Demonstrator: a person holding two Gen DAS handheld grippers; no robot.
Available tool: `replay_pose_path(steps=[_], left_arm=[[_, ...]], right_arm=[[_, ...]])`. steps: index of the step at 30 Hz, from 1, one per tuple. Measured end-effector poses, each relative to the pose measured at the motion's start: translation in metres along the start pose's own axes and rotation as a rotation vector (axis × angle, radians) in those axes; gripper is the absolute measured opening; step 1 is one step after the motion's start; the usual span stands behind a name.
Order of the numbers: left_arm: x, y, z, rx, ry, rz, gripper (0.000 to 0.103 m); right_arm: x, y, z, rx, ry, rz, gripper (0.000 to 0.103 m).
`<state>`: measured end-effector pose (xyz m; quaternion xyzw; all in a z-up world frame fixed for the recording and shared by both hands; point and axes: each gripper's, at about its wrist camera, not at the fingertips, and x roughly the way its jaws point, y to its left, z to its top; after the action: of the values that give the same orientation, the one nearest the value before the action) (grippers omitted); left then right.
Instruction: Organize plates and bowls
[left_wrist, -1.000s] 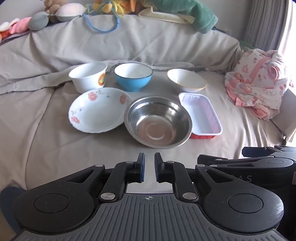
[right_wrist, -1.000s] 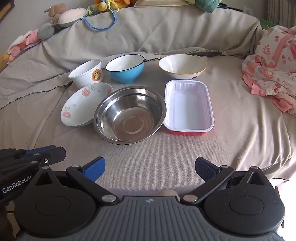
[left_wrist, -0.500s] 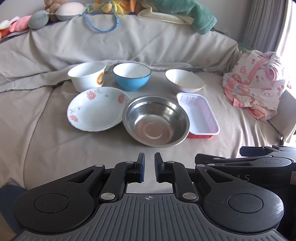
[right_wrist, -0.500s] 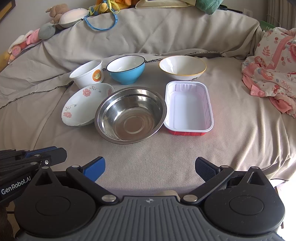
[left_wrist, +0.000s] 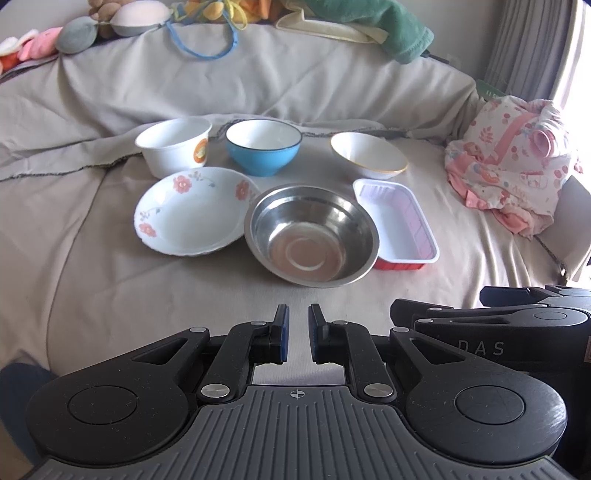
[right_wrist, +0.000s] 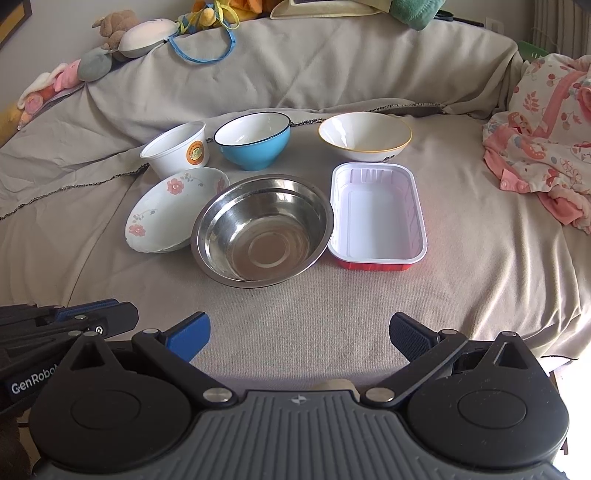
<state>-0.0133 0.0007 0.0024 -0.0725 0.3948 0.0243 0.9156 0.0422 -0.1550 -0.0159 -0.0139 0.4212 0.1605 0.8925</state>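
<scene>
Left gripper (left_wrist: 297, 334): jaws nearly together, holding nothing; "GenRobot" on its body.
Right gripper (right_wrist: 299, 332): jaws wide apart, empty; "DAS" on its side.
Near row: floral plate (right_wrist: 170, 208), steel bowl (right_wrist: 260, 229), red-sided tray (right_wrist: 376, 216), rims touching or nearly so.
Far row: white cup (right_wrist: 177, 149) bearing an orange label, unreadable; blue bowl (right_wrist: 253, 140); yellow-rimmed bowl (right_wrist: 364, 136).
Right: pink floral clothing (right_wrist: 543, 155).
Back: plush toys (right_wrist: 122, 40).

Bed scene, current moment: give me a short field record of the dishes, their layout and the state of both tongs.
surface: grey bedsheet
back row: white cup-bowl, blue bowl, yellow-rimmed bowl
front row: floral plate, steel bowl, red-sided tray
stacking: none yet; all dishes empty
contact: steel bowl's rim overlaps the floral plate's edge
left tongs: nearly closed, holding nothing
right tongs: wide open, holding nothing
</scene>
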Motion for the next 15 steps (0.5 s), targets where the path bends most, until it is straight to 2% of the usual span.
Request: replay_pose_path(steps=[15], left_arm=[[0.0004,0.0011,-0.0011,-0.004,0.005,0.000,0.014]], right_arm=[[-0.0032,0.0029,0.0013,-0.003,-0.003,-0.001,0.103]])
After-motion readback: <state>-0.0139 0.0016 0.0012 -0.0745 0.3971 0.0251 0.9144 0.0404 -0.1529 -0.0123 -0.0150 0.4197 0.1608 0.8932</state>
